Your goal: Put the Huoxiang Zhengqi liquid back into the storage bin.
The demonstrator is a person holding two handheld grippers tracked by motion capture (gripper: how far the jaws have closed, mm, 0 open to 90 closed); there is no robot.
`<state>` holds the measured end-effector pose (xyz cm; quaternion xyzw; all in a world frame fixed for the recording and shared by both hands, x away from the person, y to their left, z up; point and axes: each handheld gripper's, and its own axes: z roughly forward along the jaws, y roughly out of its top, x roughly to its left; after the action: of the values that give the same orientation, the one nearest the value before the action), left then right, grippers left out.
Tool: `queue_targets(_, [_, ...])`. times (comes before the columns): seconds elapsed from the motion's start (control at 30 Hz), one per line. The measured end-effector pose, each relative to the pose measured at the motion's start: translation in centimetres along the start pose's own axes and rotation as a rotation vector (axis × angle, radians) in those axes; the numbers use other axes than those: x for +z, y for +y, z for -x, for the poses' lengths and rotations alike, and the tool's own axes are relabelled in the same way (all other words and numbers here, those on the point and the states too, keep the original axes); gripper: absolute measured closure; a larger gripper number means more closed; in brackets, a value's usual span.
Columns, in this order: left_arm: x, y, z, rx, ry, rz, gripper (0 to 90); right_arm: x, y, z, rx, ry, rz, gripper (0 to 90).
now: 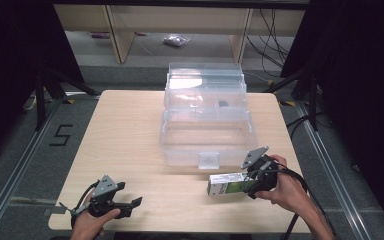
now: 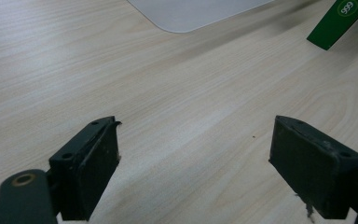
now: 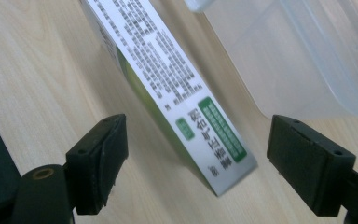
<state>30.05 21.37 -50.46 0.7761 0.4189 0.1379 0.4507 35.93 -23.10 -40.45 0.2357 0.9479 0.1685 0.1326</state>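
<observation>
While the left gripper (image 1: 130, 205) rests low at the near left corner of the tabletop (image 1: 125, 135), the right gripper (image 1: 250, 182) sits at the near right, just in front of a clear plastic storage box (image 1: 207, 135) whose lid stands open at the back. A small green and white carton (image 1: 227, 183) lies flat on the tabletop beside the right gripper, near the front wall of the storage box. In the high view its long axis runs roughly left to right across the tabletop, one short end pointing toward the left gripper and the other end reaching into the right gripper.

In the right gripper view the carton (image 3: 168, 88) runs slantwise away from the camera, its near end lying in the gap between the two black fingers (image 3: 98, 163). The printed white face is turned up and a green side shows beneath it. The right fingers are spread wide, with wood grain visible on both sides of the carton's end, so neither pad touches it. A corner of the storage box (image 3: 307, 60) sits just beyond.

In the left gripper view the left fingers (image 2: 91, 168) are also spread wide over bare wood, holding nothing. A green end of the carton (image 2: 338, 21) shows far off at the upper right.
</observation>
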Motion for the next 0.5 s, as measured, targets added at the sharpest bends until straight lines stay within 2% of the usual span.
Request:
queue_targets(0.03, [0.0,0.0,0.0,0.001,0.0,-0.001,15.0,0.2,0.2,0.1,-0.027,0.01,0.002,21.8])
queue_targets(0.1, [0.0,0.0,0.0,0.004,0.0,-0.002,15.0,0.5,0.8,0.2,-0.046,0.031,-0.001,22.1])
queue_targets(0.2, [0.0,0.0,0.0,0.001,0.002,-0.003,15.0,0.8,1.2,0.1,-0.049,0.045,-0.01,22.6])
queue_targets(0.23, [0.0,0.0,0.0,0.004,0.0,-0.002,15.0,1.3,1.6,0.2,-0.07,0.054,-0.018,21.5])
queue_targets(0.27, [0.0,0.0,0.0,0.004,0.0,-0.002,15.0,1.4,1.7,0.1,-0.066,0.048,-0.025,21.3])
queue_targets(0.33, [0.0,0.0,0.0,0.004,-0.001,-0.003,14.9,1.8,1.9,0.2,-0.092,0.069,-0.028,21.8])
queue_targets(0.43, [0.0,0.0,0.0,0.002,0.001,-0.002,14.9,2.4,2.3,0.2,-0.106,0.087,-0.047,23.5])
queue_targets(0.5, [0.0,0.0,0.0,0.004,-0.001,-0.002,15.0,2.7,2.4,0.2,-0.106,0.124,-0.061,25.9])
